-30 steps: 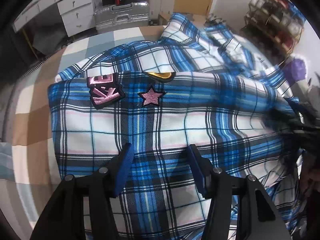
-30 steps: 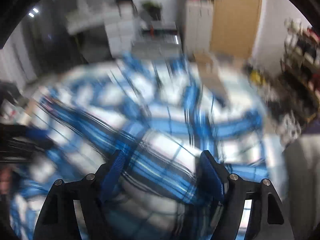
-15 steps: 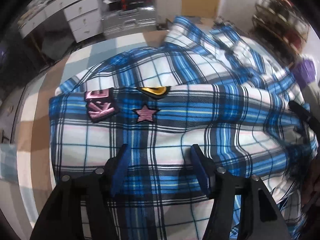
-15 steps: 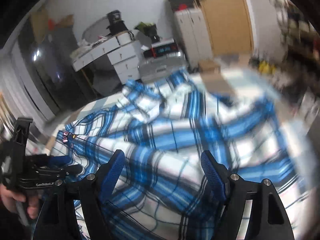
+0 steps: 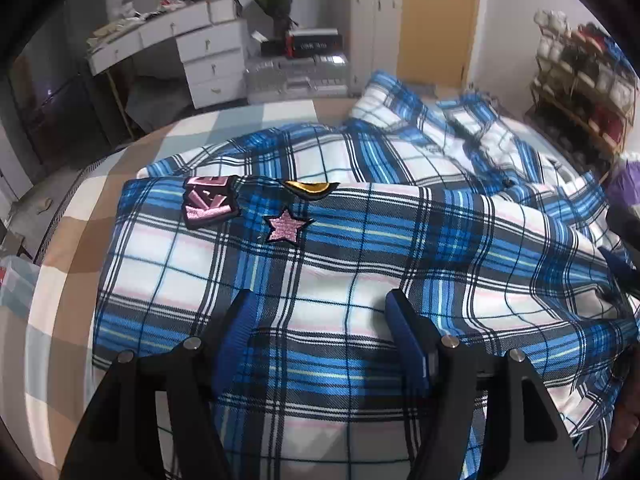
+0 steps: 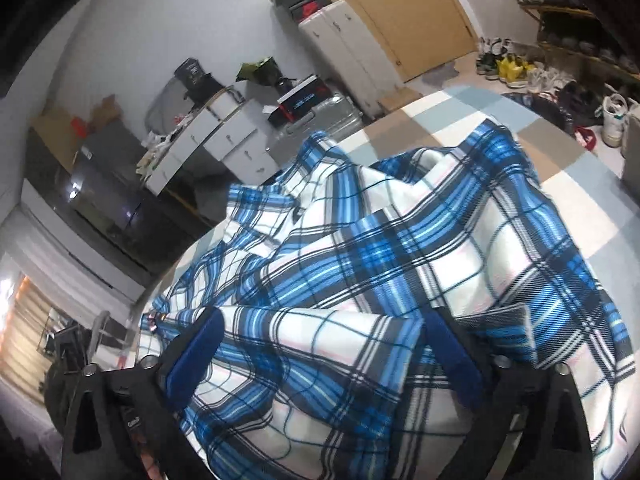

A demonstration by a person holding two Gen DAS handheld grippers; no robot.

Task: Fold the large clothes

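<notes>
A large blue, white and black plaid shirt [image 5: 360,248] lies spread on the checked bed sheet [image 5: 68,272], its near part folded over. It carries a pink letter patch [image 5: 210,202], a pink star [image 5: 285,229] and a yellow patch [image 5: 308,188]. My left gripper [image 5: 320,308] hovers low over the folded part with its jaws opening, the cloth lying flat under them and not pinched. My right gripper [image 6: 320,332] stands over the rumpled right side of the shirt [image 6: 400,264], jaws opening wide, cloth below but not gripped. Its blue pad [image 5: 618,266] shows at the left view's right edge.
Beyond the bed stand a white desk with drawers [image 5: 208,56], a silver suitcase [image 5: 296,76], a white cabinet [image 5: 374,32] and a wooden door [image 5: 440,16]. A shoe rack [image 5: 580,80] lines the right wall, with shoes [image 6: 512,64] on the floor. A plastic box [image 5: 16,284] sits left.
Both pairs of jaws have spread wider. The right gripper has rolled and sunk toward the shirt, its view going from blurred to sharp. The left gripper has tilted, with the folded shirt lying still beneath.
</notes>
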